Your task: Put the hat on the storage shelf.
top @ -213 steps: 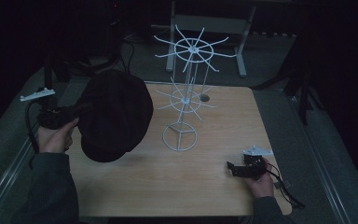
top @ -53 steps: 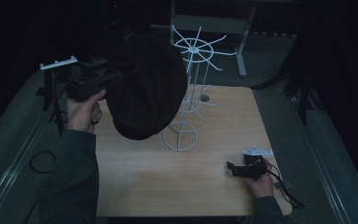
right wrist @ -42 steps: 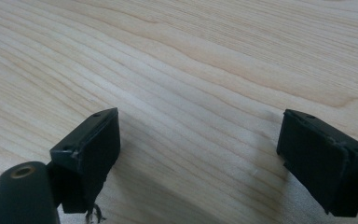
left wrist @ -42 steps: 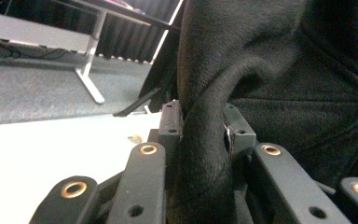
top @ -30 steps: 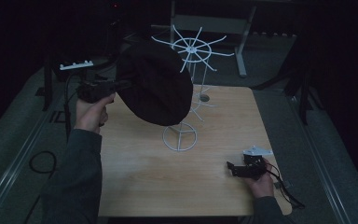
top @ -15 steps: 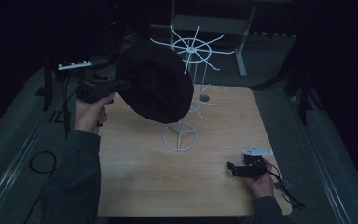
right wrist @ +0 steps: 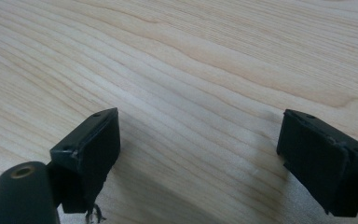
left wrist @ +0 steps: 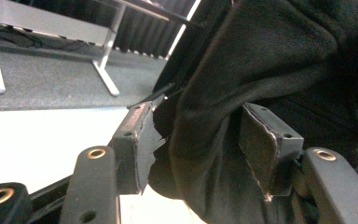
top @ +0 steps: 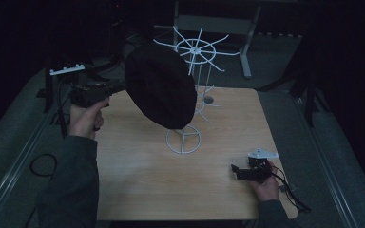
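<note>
1. Dark room all around from where I watch: grey carpeted floor (top: 24,123), a metal-legged frame (top: 218,23) at the back, and a pale wooden surface (top: 171,180) in the middle of the high view.
2. On that surface I see a white wire rack (top: 197,61) with spokes radiating from its top hub, a second tier lower down and a ring foot resting on the wood.
3. Hanging on the rack's left side is the black hat (top: 160,88), its crown facing the camera and covering most of the rack's stem; it sits well above the surface.
4. At the left of the high view, the left hand-held gripper (top: 107,90) is held up in the air at the hat's left edge, pointing toward it.
5. In the left gripper view, its jaws have just been opening and now stand spread wide; a fold of the hat (left wrist: 214,154) hangs between the pads (left wrist: 135,149) without being pinched.
6. Near the front right corner, the right hand-held gripper (top: 240,172) lies low on the wood, well apart from the rack.
7. Its own view shows the 2 jaws spread, with bare wood grain between them.
</note>
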The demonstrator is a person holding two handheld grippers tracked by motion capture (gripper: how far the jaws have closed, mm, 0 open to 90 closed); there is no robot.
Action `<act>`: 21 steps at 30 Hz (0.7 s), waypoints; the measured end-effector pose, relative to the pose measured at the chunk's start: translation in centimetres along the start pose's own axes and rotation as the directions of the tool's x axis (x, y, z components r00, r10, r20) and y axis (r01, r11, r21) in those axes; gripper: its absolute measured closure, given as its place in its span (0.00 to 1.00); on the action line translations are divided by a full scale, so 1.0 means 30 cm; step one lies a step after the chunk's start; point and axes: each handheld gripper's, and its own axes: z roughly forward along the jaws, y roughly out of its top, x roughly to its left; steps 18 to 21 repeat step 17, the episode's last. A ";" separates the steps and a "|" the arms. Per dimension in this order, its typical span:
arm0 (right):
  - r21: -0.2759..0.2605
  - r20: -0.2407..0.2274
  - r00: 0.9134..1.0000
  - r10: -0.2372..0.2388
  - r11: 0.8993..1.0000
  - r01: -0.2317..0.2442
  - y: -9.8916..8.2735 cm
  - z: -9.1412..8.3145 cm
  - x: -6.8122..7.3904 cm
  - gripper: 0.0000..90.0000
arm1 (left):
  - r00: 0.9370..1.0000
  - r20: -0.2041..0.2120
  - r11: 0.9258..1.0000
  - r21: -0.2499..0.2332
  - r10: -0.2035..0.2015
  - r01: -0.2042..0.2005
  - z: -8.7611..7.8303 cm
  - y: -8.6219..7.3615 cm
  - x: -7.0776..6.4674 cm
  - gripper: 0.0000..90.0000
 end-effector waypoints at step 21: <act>-0.001 0.000 1.000 -0.002 1.000 0.002 0.000 0.000 0.000 0.15 | 0.990 -0.131 0.999 0.002 0.049 -0.049 -0.080 -0.056 0.044 0.95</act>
